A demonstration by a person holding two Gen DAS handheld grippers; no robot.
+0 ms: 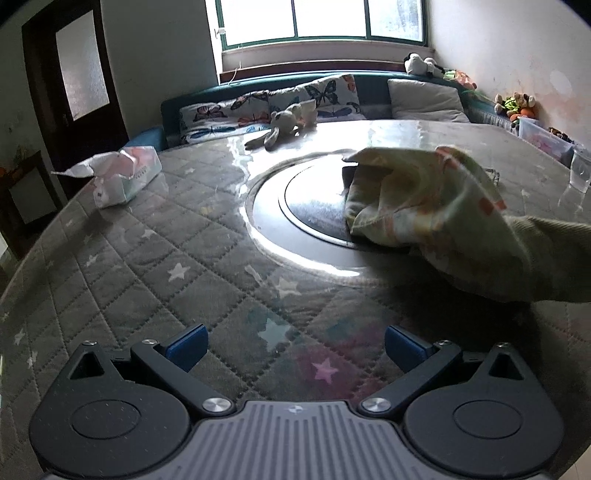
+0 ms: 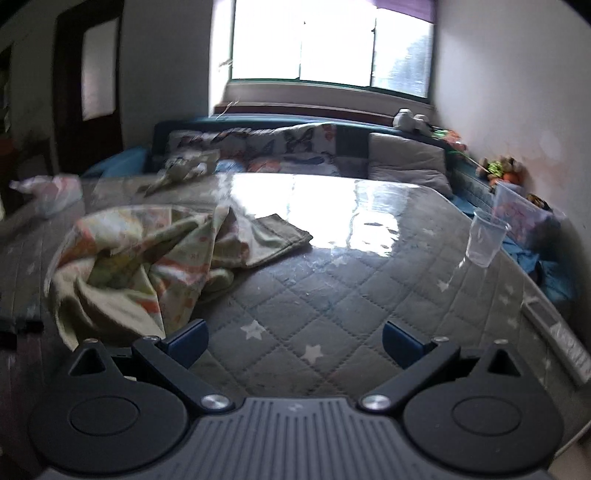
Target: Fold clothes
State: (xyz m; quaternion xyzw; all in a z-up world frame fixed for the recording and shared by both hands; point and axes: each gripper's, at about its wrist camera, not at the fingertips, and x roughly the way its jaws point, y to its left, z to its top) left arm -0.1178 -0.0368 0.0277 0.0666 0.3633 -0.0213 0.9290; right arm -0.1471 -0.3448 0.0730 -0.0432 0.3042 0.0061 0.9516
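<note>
1. Quilted grey table cover with pale stars, under a glossy clear sheet, fills the ground ahead of both tools.
2. Left gripper hangs released just above that cover, its blue-tipped fingers spread wide with nothing between them.
3. Ahead of the left gripper and off to its right lies the crumpled garment, a pale yellow-green cloth with orange printing; it is bunched up and blurred, and one ribbed end runs out of view at the right edge.
4. Part of the garment rests over the right side of a round dark plate set into the table, which sits straight ahead of the left gripper.
5. Farther ahead and to the left gripper's left sits a soft tissue pack; a grey plush toy lies at the table's far side.
6. Right gripper is likewise released and empty, its blue fingers wide apart over bare quilting.
7. From the right wrist view the garment is heaped ahead and to that gripper's left, its near edge just beside the left finger; whether they touch I cannot tell.
8. A clear plastic cup stands ahead and to the right gripper's right, well apart from the garment.
9. Cushions line a sofa beyond the table, below a bright window.
</note>
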